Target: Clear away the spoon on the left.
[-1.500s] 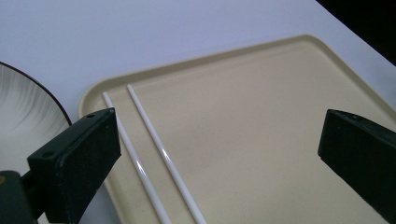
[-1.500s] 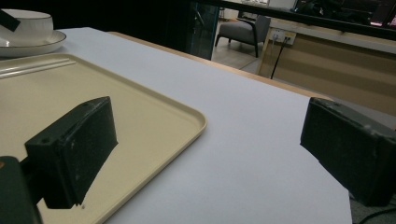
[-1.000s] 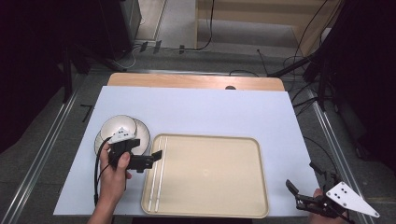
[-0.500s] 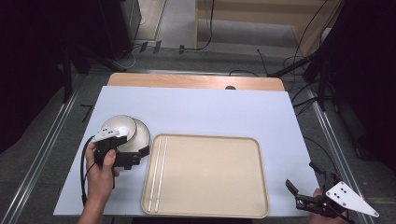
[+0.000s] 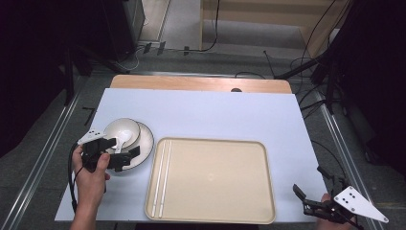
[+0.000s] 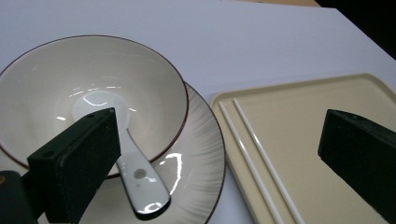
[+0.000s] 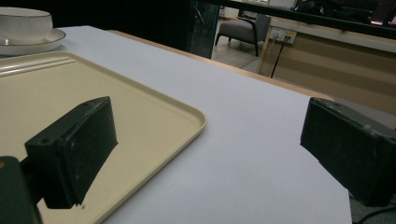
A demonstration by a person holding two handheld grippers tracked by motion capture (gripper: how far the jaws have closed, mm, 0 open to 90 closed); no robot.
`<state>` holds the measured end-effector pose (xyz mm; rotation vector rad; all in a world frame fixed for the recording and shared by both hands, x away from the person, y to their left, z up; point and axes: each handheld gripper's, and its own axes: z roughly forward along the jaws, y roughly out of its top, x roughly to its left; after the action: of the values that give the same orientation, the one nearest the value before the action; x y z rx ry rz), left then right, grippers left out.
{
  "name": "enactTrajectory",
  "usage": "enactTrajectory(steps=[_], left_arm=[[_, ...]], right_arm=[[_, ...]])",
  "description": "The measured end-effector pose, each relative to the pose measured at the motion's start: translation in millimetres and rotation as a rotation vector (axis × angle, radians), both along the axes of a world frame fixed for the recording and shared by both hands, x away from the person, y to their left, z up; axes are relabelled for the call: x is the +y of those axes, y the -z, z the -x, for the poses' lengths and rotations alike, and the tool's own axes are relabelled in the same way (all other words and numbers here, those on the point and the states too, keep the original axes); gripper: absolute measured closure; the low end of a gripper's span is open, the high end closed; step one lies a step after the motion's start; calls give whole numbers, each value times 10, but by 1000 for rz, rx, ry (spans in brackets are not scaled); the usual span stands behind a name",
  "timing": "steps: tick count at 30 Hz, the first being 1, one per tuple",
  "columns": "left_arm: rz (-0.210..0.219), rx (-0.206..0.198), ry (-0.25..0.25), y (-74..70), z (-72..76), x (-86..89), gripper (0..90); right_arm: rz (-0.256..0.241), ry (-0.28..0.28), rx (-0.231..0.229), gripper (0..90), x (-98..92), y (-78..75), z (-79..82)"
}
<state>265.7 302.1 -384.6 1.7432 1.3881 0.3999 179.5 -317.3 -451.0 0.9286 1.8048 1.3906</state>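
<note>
High view: left tongs (image 5: pixel 125 154) over plate (image 5: pixel 143 143)

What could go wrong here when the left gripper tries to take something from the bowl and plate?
The spoon leans loosely on the bowl rim, so a touch from the open left gripper may knock it off. The bowl sits off-centre on the plate and might slide. The chopsticks in the tray could roll if bumped.

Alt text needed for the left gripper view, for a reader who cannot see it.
The left gripper, jaws open, hovers over a white spoon whose handle sticks out of a white bowl set on a plate. To the right, two white chopsticks lie in a beige tray.
</note>
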Motion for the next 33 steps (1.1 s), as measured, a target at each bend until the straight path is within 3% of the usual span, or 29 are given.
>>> enactTrajectory(steps=[7,10,15,19,21,26,33], left_arm=[[-37,10,-53,-17,18,105,0],[-55,11,-98,-25,44,142,95],[-9,52,-137,6,52,189,341],[-2,73,-172,28,57,210,450],[34,85,-160,40,60,235,530],[58,139,-158,76,53,264,609],[142,143,-159,96,73,364,773]], right_arm=[[2,-2,4,37,9,3,-4],[1,-2,3,37,8,4,-6],[3,-5,6,37,12,6,-9],[3,-3,2,37,11,4,-7],[1,-3,2,37,5,5,-9],[1,-4,2,37,6,6,-11],[0,-4,3,37,11,5,-14]])
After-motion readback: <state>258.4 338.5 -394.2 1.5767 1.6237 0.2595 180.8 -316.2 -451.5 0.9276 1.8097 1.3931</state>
